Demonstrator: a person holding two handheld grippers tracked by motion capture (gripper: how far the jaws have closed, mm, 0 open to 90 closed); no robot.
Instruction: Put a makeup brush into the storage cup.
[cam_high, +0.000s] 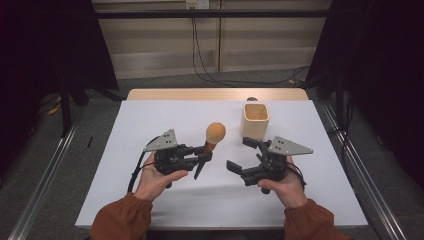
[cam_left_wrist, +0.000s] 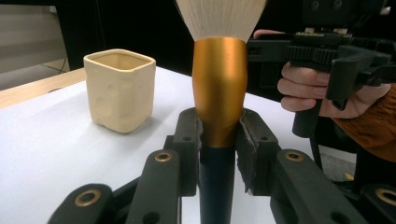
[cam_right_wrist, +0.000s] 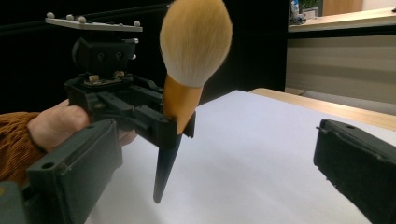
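- Above the white table (cam_high: 150, 190), we see the left gripper (cam_high: 204, 158) clamped on a makeup brush (cam_high: 214, 135), bristles up.
- Our right gripper (cam_high: 243, 155) gapes wide, holding nothing.
- From the left gripper view, the brush's gold ferrule (cam_left_wrist: 218, 88) sits between the pads, with a cream square cup (cam_left_wrist: 119, 88) behind.

No lettering, label, brand mark, number or sign can be read anywhere in these views; the surfaces on show are plain and unmarked.
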